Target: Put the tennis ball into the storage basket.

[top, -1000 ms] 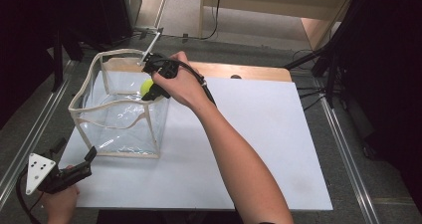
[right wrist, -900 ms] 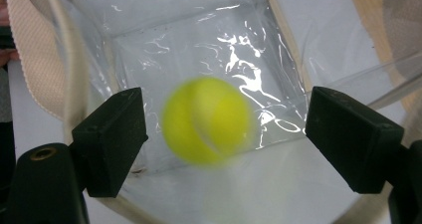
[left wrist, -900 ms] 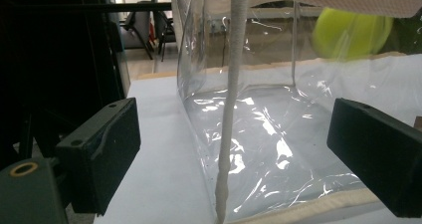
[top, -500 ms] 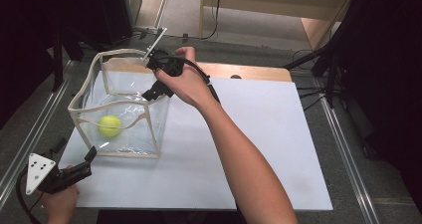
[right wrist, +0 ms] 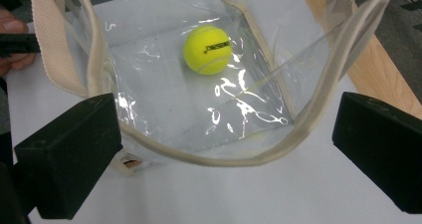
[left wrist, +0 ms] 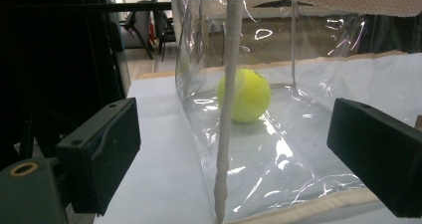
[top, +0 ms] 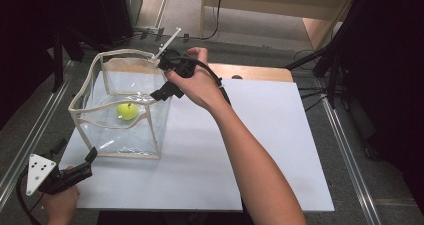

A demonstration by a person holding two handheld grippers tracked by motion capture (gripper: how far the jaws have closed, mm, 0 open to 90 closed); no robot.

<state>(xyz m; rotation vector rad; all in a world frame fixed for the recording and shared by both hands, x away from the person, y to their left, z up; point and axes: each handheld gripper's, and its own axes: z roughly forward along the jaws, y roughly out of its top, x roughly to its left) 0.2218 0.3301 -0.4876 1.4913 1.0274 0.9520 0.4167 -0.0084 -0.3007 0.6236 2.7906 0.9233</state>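
Note:
A yellow tennis ball [top: 127, 111] lies on the floor of a clear plastic bag [top: 120, 135] with beige trim, which stands open-topped on the left of the white board. My right gripper [top: 161, 75] hovers open over the bag's right rim. In the right gripper view, the ball [right wrist: 208, 50] lies below and beyond the empty jaws. My left gripper [top: 75, 151] rests open near the board's front-left corner, just short of the bag. Its own view looks through the bag's corner seam [left wrist: 226, 134] at the ball [left wrist: 244, 94].
The white board [top: 240, 145] covers most of the table, with bare room to the right of the bag. A wooden strip [top: 255, 71] runs along its far edge. Dark stands and cables line the floor around the table.
The right gripper held the ball over the bag a second ago and has let it go. The ball dropped in, landed near the front wall, then moved toward the middle.

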